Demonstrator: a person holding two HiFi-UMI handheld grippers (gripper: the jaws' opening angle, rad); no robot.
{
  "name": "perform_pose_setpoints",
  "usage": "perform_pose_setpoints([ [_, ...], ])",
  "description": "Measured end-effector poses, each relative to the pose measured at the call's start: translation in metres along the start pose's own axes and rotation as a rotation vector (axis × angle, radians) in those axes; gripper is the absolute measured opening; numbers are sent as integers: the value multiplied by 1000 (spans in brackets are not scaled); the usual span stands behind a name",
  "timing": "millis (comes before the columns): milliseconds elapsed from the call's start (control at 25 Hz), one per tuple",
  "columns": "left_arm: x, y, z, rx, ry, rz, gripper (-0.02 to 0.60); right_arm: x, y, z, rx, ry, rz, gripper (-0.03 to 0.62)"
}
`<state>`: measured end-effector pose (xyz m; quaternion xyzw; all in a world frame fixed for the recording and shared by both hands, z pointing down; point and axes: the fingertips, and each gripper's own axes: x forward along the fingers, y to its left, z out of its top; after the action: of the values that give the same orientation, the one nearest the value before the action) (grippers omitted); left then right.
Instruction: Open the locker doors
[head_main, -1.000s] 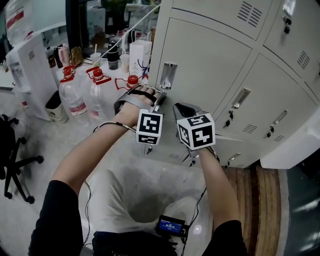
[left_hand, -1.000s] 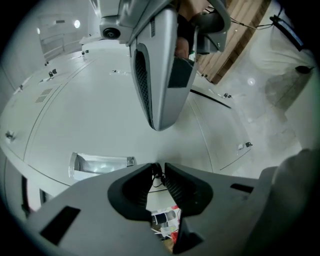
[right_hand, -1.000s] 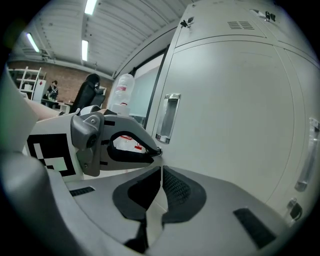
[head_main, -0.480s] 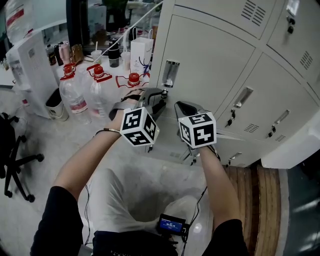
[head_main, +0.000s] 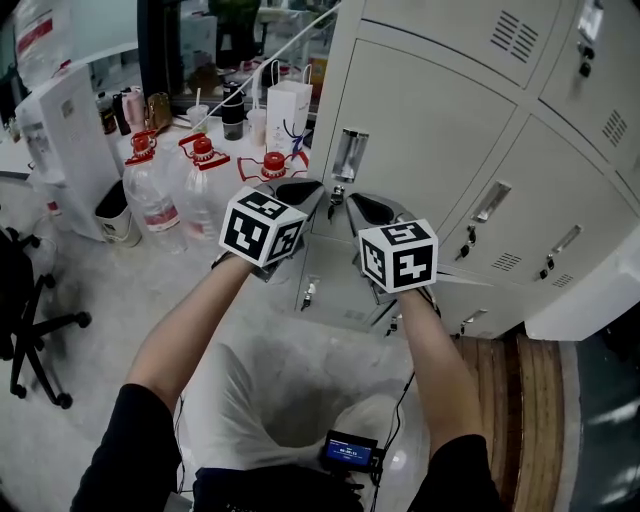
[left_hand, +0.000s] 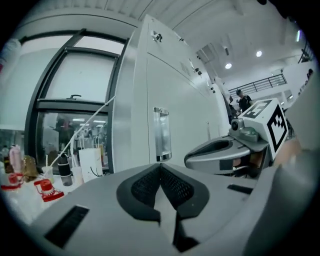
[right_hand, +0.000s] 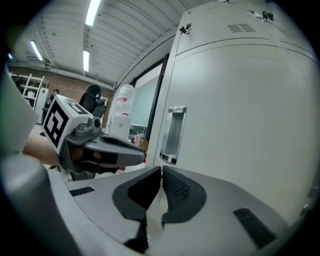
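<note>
A bank of cream lockers (head_main: 440, 110) fills the upper right of the head view. One closed door carries an upright metal handle (head_main: 347, 155), with a small lock just under it. My left gripper (head_main: 320, 192) hangs close below that handle, a little to its left. Its jaws have just been closing, they are shut, and nothing is between them. Beside it on the right, my right gripper (head_main: 352, 204) is also shut and holds nothing. The handle (left_hand: 161, 134) stands ahead of the left gripper (left_hand: 160, 167). The handle (right_hand: 175, 135) stands just as far ahead of the right gripper (right_hand: 161, 170). Neither gripper touches it.
Left of the lockers stand large water bottles with red caps (head_main: 150, 195), a white paper bag (head_main: 285, 110) and a small bin (head_main: 113, 213). An office chair (head_main: 30, 310) is at the far left. More closed doors with handles (head_main: 490, 200) lie to the right. A lower door (head_main: 330, 285) sits under the grippers.
Both grippers have risen toward the handle. The left one rolled over, so its marker cube now sits on top, and it drew in beside the right.
</note>
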<state>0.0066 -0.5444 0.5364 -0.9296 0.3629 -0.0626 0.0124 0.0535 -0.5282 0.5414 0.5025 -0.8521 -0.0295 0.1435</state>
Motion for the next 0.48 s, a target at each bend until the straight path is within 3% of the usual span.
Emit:
perform_pose_setpoints([
  [200,1,2,2,-38,-5,-9,18,8,4,23,50,-61,24,37],
  [480,-4,2,4,-8,-3,-11,20,20,2,51,91,-115,18,38],
])
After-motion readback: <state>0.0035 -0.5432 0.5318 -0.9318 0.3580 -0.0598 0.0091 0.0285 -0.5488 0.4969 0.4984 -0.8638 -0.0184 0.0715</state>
